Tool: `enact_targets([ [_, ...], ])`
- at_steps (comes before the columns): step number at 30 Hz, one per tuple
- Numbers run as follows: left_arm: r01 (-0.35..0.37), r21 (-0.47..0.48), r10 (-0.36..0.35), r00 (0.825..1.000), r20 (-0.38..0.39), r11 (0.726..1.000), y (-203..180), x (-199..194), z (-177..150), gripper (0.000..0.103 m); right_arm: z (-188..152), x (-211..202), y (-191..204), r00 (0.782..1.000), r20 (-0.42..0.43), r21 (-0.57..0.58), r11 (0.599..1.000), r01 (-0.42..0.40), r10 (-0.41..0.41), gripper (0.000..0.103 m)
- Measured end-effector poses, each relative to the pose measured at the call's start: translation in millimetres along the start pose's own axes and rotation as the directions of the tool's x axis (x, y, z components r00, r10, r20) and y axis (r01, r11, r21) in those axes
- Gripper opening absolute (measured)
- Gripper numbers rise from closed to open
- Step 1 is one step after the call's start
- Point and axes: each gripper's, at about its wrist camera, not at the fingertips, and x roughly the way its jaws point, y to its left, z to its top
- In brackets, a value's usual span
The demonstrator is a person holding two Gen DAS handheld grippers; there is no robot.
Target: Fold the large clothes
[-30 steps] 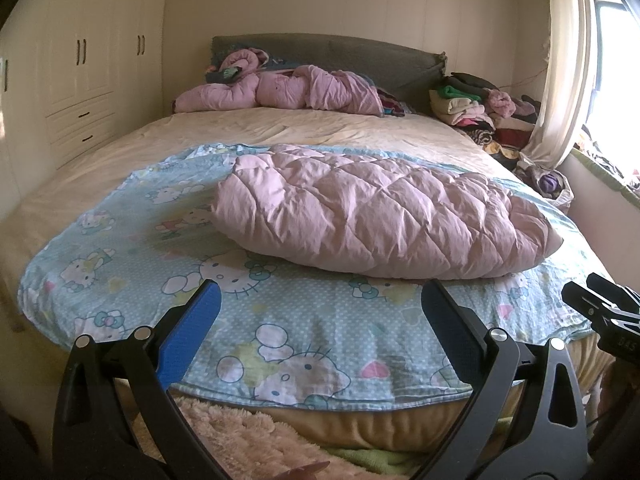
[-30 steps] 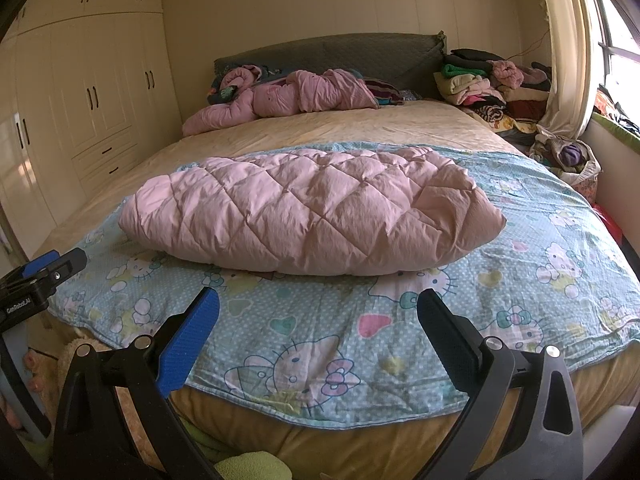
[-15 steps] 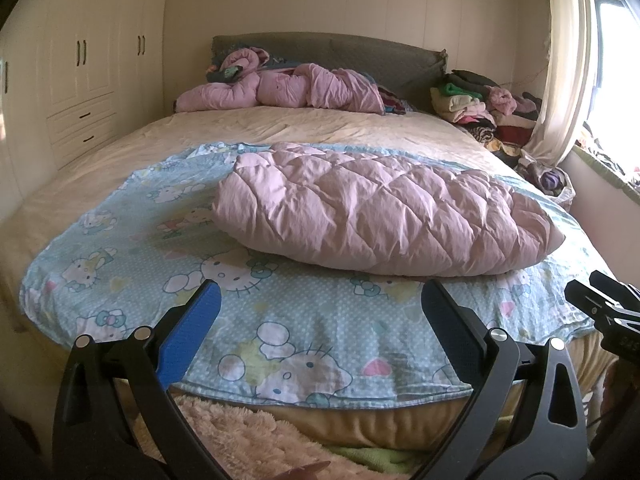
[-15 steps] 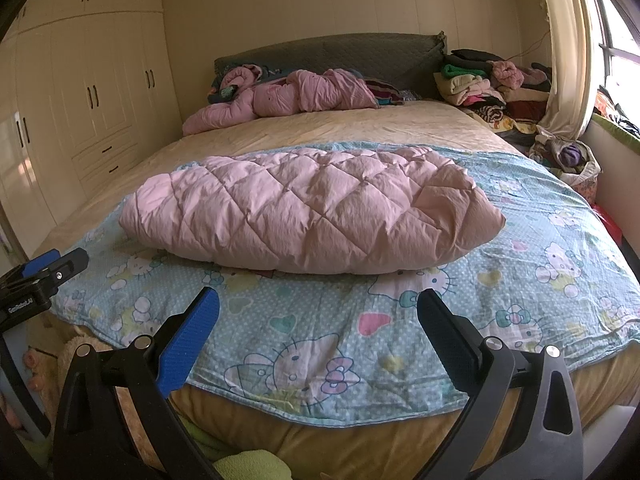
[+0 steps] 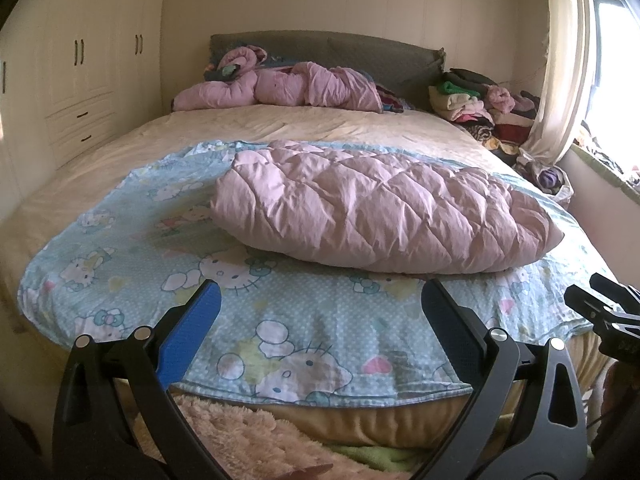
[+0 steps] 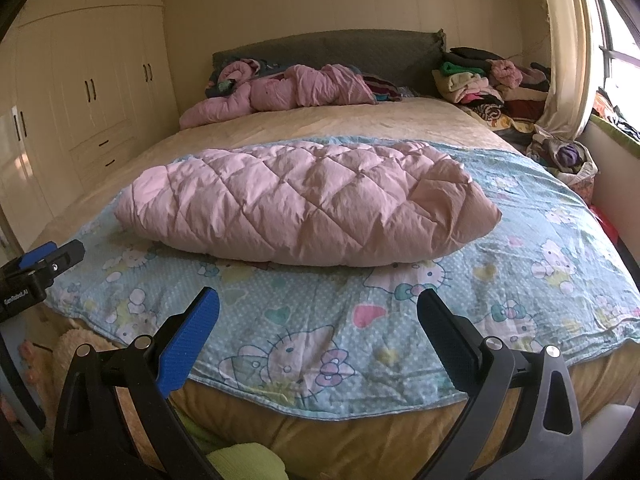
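Where the jacket was: the pink quilted jacket (image 5: 380,208) lay across the middle of the cartoon-cat sheet (image 5: 280,320) on the bed (image 5: 320,128), already in a puffy long bundle, well back from the near edge.

Your left gripper (image 5: 320,332): fingers spread wide, nothing between them, hanging off the foot of the bed and not touching the sheet.

Your right gripper (image 6: 318,336): same deal, spread wide and empty, off the near edge a bit further right.

How it looked like it'd handle: I'd guess light and very soft, full of air, so it'd squash under a pinch and spring back. The shell looked smooth, probably a bit slippery.

Where I'd have grabbed: at the two ends, your left on the left end (image 5: 228,204) and your right on the right end (image 6: 480,216), pinching a seam or edge rather than the fat middle.

What could've gone wrong: a shallow pinch likely slips off the puff, or you catch the sheet along with it.

Other stuff: another crumpled pink quilted thing (image 5: 280,90) sat up by the headboard (image 5: 360,52), and a pile of clothes (image 6: 480,80) off to the right.
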Motion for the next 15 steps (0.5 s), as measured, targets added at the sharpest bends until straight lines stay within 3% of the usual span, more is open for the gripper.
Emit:
enact_targets([
  [10,-0.037,-0.013,0.037,0.998,-0.049,0.999,31,4,-3,0.094,-11,-15,-33,0.998,-0.017,0.073,0.995,0.067,-0.066,0.099],
  [15,-0.068,-0.054,0.064,0.995,-0.074,0.996,66,7,-4,0.094,-36,-29,-92,0.973,-0.077,0.179,0.957,0.23,-0.22,0.099],
])
